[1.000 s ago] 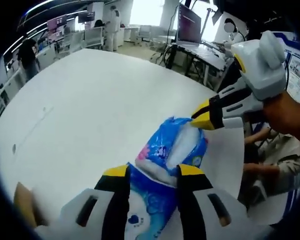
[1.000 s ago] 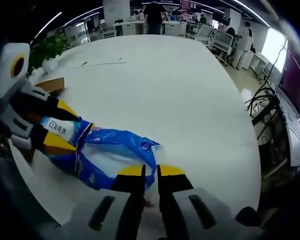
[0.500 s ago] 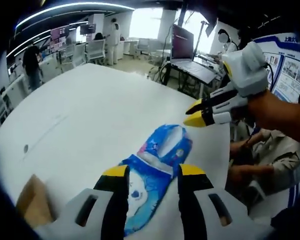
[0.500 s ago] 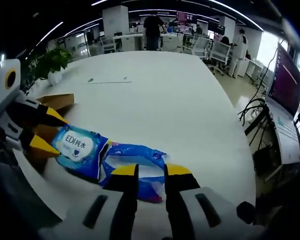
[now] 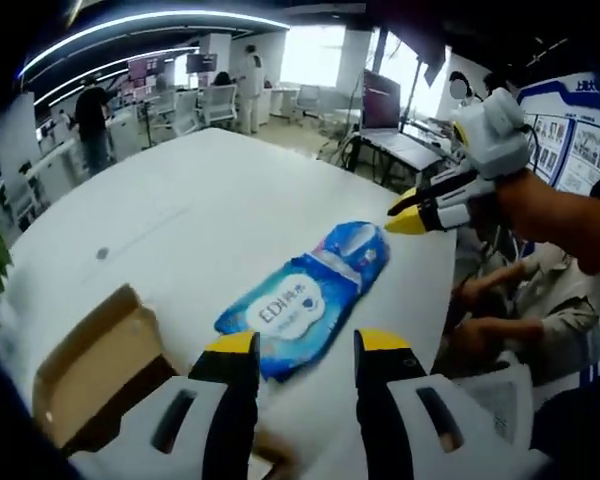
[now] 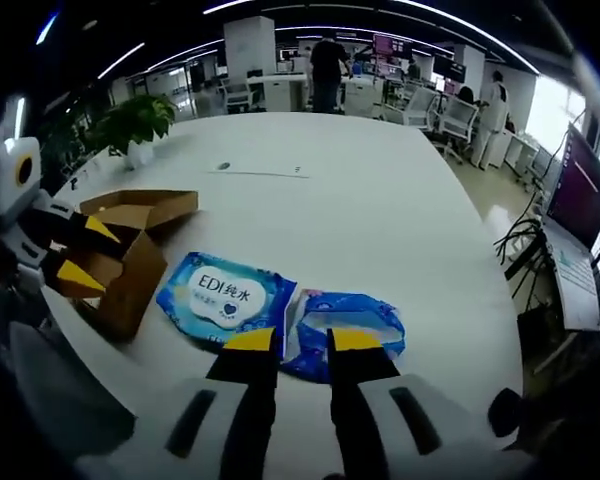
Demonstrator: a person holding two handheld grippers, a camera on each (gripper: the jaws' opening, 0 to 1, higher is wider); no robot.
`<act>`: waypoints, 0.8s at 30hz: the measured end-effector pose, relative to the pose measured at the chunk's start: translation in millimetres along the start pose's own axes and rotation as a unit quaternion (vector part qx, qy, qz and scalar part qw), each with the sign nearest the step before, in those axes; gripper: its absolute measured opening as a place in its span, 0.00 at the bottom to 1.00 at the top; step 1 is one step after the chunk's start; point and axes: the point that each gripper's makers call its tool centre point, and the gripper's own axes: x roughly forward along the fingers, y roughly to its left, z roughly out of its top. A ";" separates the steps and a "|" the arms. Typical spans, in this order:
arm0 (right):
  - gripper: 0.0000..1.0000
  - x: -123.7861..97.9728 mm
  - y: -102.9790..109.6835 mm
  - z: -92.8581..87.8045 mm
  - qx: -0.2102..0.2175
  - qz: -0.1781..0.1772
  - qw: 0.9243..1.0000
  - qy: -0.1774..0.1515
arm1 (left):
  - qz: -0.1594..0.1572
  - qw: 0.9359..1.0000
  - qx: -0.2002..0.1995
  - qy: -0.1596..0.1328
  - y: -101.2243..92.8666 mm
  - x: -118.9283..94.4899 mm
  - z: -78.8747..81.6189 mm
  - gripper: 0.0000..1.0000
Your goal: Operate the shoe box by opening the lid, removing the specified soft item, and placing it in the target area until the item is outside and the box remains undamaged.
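A blue soft wipes pack (image 5: 298,303) lies flat on the white table (image 5: 200,200), its label up, free of both grippers. My left gripper (image 5: 307,346) is open with nothing between its jaws, a short way back from the pack. The open cardboard shoe box (image 5: 98,368) sits to its left. My right gripper (image 6: 300,341) is narrowly open just behind the pack's crumpled end (image 6: 348,325). In the right gripper view the pack (image 6: 228,293) lies beside the box (image 6: 132,252), and the left gripper (image 6: 85,253) hovers open over the box. The right gripper (image 5: 408,214) enters the left gripper view past the pack's far end.
A potted plant (image 6: 132,118) stands at the table's far left edge. A seated person (image 5: 525,300) is close to the table edge behind the right gripper. Desks, a laptop (image 5: 380,100) and standing people fill the room beyond.
Both grippers have let go of the pack and drawn back. The pack now lies flat on the table, and the box has come into both views.
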 end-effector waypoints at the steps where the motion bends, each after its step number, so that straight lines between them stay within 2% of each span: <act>1: 0.18 0.1 5.5 -0.5 0.001 0.003 1.000 0.001 | 0.002 1.000 -0.002 0.001 2.4 -2.6 -2.5 0.37; 10: 0.18 0.7 61.8 -6.6 -0.007 0.026 1.000 0.011 | 0.033 0.999 -0.037 0.004 35.4 -46.0 -42.8 0.36; 16: 0.18 5.1 101.1 0.7 -0.022 0.044 0.999 0.012 | 0.048 0.998 -0.049 0.009 53.5 -67.2 -64.9 0.36; 24: 0.18 8.9 139.8 14.0 -0.041 0.065 0.997 0.011 | 0.064 0.996 -0.066 0.018 71.2 -92.4 -93.6 0.36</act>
